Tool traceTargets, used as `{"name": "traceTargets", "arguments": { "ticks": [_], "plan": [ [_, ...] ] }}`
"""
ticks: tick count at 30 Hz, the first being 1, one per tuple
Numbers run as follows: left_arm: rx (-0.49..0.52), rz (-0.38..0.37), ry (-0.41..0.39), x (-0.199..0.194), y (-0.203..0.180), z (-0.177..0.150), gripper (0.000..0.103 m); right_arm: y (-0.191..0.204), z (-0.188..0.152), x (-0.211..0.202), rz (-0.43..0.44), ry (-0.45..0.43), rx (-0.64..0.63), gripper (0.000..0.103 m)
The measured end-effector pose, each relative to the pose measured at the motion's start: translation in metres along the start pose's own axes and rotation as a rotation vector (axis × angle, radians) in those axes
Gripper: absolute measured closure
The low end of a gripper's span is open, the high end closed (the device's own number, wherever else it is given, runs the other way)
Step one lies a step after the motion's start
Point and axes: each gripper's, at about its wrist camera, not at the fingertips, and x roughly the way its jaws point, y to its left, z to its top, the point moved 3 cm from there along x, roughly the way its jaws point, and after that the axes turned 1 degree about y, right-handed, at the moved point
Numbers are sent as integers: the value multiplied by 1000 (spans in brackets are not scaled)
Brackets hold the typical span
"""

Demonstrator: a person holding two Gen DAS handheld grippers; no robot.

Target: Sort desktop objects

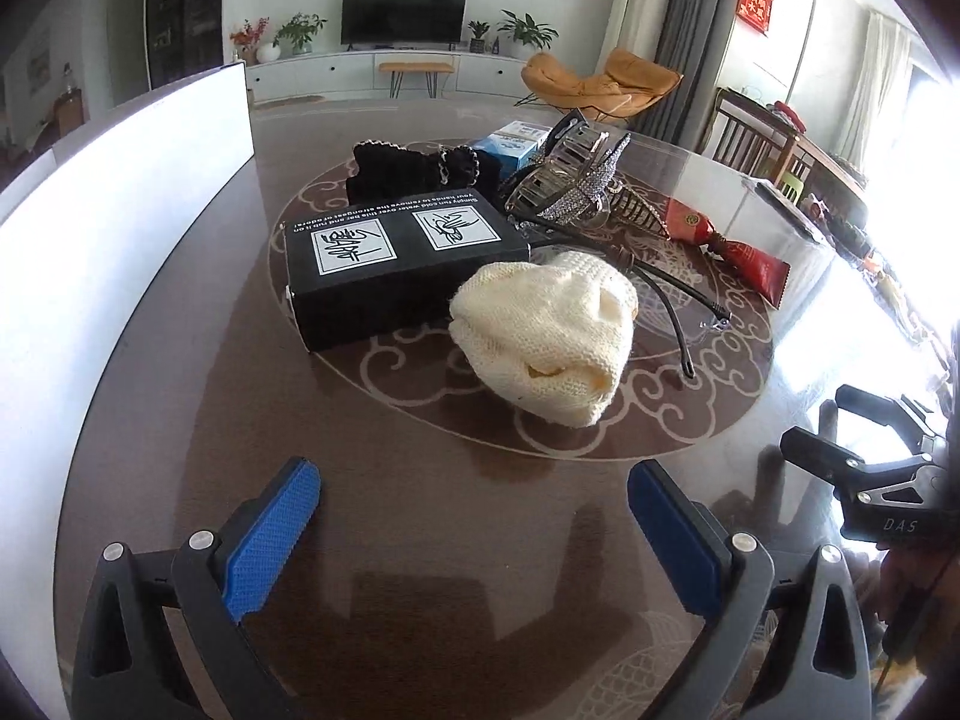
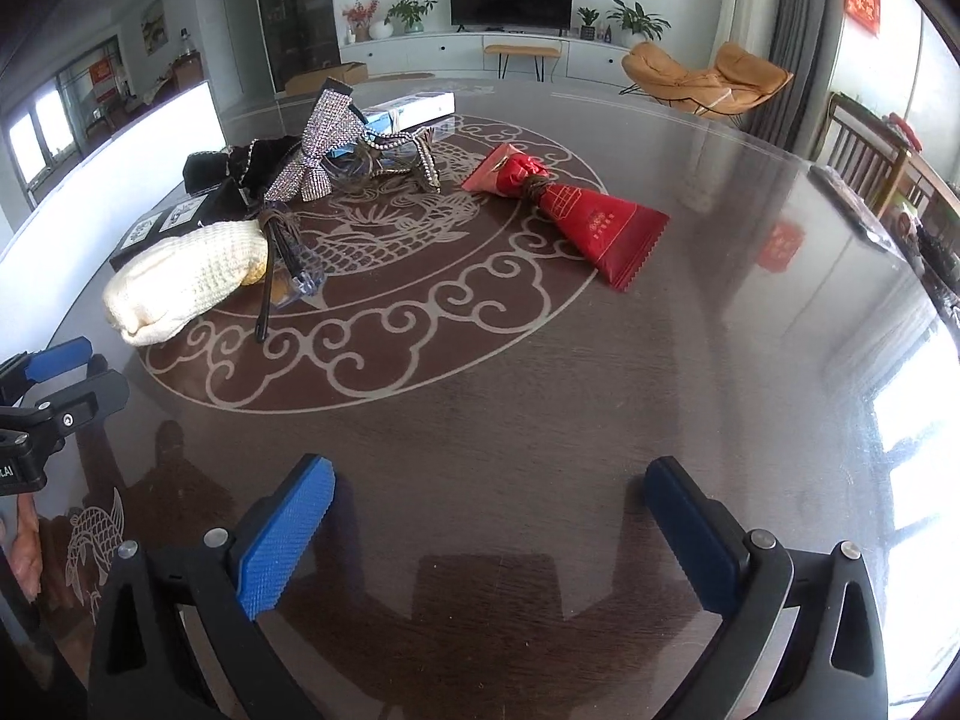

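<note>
Cream knit pouch [image 1: 549,339] beside black box [image 1: 396,264], left gripper [image 1: 474,534] fingers apart, empty. Right wrist: red packet [image 2: 591,219] apart from pile, right gripper [image 2: 489,540] fingers apart over bare counter [image 2: 660,360]. Sorting looks unstarted.

- Big round dark wood table [image 2: 540,420] with a glossy top is carrying everything; a pale dragon-and-cloud medallion [image 2: 420,324] is sitting in its middle.
- Black printed box [image 1: 396,264] is lying on the medallion's left side, toward the table's left edge.
- Cream knit pouch [image 1: 549,339] is resting just beside that box, touching it.
- Dark-framed glasses [image 2: 282,264] are lying right against the pouch.
- Red candy wrapper [image 2: 591,219] is lying apart from the pile, toward the right edge.
- Rhinestone bow clips [image 2: 327,150], black fabric [image 1: 420,171] and a blue-white box [image 1: 510,141] are bunching up toward the far edge.
</note>
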Motion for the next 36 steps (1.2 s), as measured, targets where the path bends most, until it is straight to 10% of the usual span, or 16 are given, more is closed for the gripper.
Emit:
{"name": "traceTargets", "arguments": {
  "ticks": [5, 36],
  "plan": [
    [65, 88, 32, 7, -12, -1, 0, 0, 0, 0, 0, 0, 0, 0],
    [77, 81, 32, 7, -12, -2, 0, 0, 0, 2, 0, -1, 0, 0]
  ]
}}
